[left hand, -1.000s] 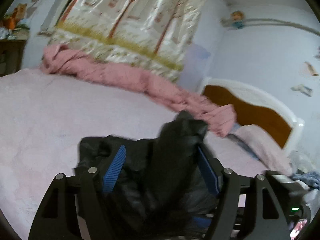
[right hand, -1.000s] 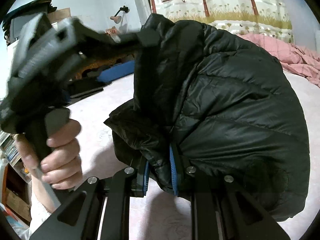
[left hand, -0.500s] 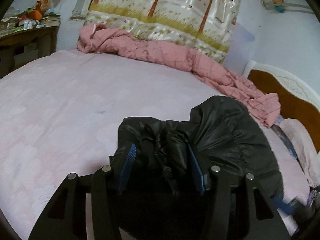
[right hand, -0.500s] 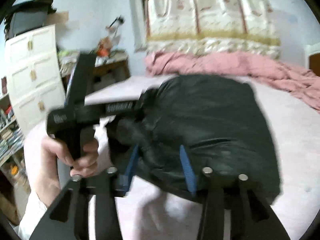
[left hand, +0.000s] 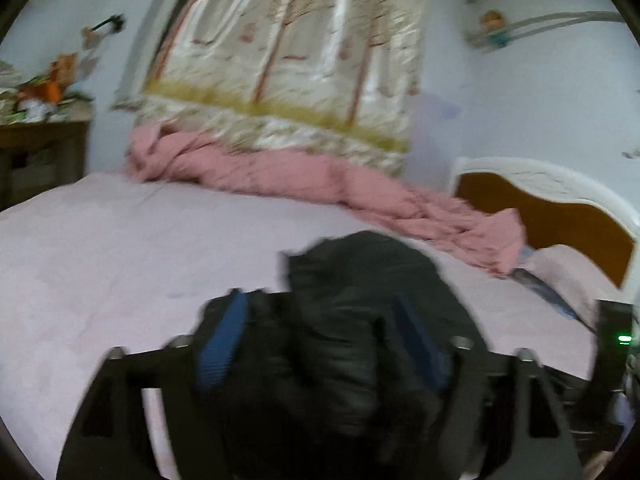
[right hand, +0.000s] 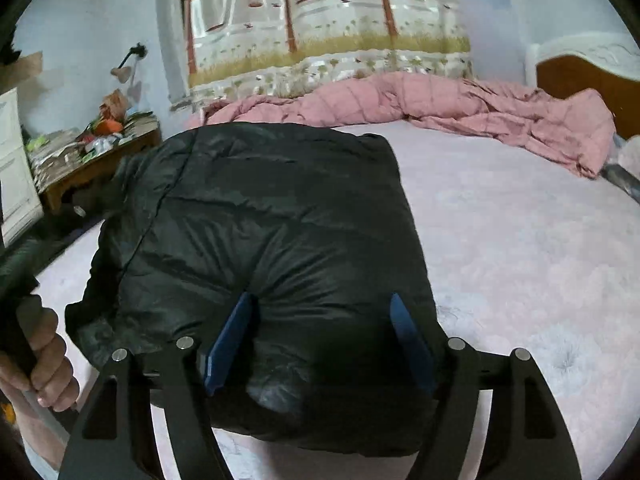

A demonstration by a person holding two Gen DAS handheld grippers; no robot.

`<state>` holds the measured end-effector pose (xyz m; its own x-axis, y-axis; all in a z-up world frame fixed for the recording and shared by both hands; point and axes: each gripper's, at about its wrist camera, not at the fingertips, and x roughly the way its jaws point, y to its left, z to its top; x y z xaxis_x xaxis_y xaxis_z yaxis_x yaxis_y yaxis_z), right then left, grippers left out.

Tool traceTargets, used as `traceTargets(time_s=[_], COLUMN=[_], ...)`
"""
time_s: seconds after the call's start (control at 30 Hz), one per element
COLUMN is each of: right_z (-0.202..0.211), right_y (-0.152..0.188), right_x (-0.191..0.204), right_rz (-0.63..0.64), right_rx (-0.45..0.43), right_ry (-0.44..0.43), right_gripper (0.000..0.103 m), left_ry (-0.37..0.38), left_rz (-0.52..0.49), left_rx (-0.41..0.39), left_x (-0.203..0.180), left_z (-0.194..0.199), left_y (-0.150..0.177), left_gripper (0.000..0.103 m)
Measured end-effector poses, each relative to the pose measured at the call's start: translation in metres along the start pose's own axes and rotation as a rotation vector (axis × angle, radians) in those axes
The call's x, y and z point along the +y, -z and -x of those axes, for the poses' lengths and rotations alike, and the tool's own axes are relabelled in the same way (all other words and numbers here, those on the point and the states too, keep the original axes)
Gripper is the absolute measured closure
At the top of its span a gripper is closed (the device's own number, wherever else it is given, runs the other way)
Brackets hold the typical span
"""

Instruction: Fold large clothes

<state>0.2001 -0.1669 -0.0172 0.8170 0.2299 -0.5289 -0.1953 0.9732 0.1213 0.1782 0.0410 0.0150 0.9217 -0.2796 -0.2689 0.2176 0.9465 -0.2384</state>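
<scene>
Black puffer jacket lies on the pink bed sheet as a thick, roughly square bundle, quilted panels facing up, seemingly folded over at least once; it looks light and soft, springy with trapped air, and its shiny shell is probably slippery, so a fold is likely to puff open unless pressed; the best hold would be a pinch through a seam or a doubled edge at a corner, not the fat middle of a panel.

Right gripper stands at the near edge of the bundle with its blue pads spread wide, the jacket bulging between them; the jaws look released, straddling the fabric without pinching it.

Left gripper appears through motion blur; its blue pads are also well apart with dark jacket fabric heaped between and over them; whether they press on it I cannot tell for sure, though the gap suggests a loose hold at most.

Beyond the jacket, a rumpled pink quilt runs along the far side of the bed below a tree-patterned curtain; a wooden headboard is at the right; a cluttered desk sits left.
</scene>
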Motion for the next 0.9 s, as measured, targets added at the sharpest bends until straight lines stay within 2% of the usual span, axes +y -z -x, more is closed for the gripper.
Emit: traceTargets(time_s=[0.07,0.17,0.2,0.27,0.3,0.37,0.47,0.53,0.7,0.8,0.9], right_z=[-0.002,-0.003,0.0,0.007,0.007,0.007,-0.001,-0.014,-0.031,-0.047,-0.057], right_y=[0.0,-0.002,-0.003,0.0,-0.001,-0.003,-0.002,0.001,0.001,0.007,0.008], right_x=[0.005,0.003,-0.003,-0.013,-0.017,-0.031,-0.052,-0.059,-0.058,-0.053,-0.052], right_rz=[0.016,-0.003,-0.031,-0.08,-0.097,-0.146,-0.239,-0.278,-0.272,-0.267,-0.28], right_rx=[0.006,-0.006,-0.021,-0.052,-0.06,-0.069,-0.045,0.009,0.072,0.144,0.178], right_ry=[0.004,-0.017,-0.04,-0.049,-0.04,-0.027,-0.075,-0.137,-0.217,-0.29,-0.304], right_gripper=[0.027,0.027,0.026,0.023,0.017,0.016,0.011,0.01,0.01,0.01,0.01], left_ry=[-0.007,-0.215,-0.244,-0.233,-0.242,-0.291,-0.344,-0.33,-0.232,-0.185,-0.167], left_rz=[-0.055,-0.068,-0.035,0.055,0.084,0.104,0.137,0.171,0.277,0.319,0.334], left_rx=[0.046,0.152,0.186,0.216,0.229,0.26,0.258,0.287,0.412,0.432,0.44], left_x=[-0.008,-0.004,0.003,0.017,0.023,0.029,0.038,0.044,0.059,0.064,0.065], left_z=[-0.008,-0.035,-0.041,-0.046,-0.047,-0.051,-0.046,-0.049,-0.062,-0.066,-0.067], left_y=[0.004,0.012,0.014,0.016,0.019,0.027,0.034,0.038,0.055,0.058,0.058], left_gripper=[0.01,0.006,0.003,0.003,0.002,0.001,0.0,0.0,0.0,0.0,0.0])
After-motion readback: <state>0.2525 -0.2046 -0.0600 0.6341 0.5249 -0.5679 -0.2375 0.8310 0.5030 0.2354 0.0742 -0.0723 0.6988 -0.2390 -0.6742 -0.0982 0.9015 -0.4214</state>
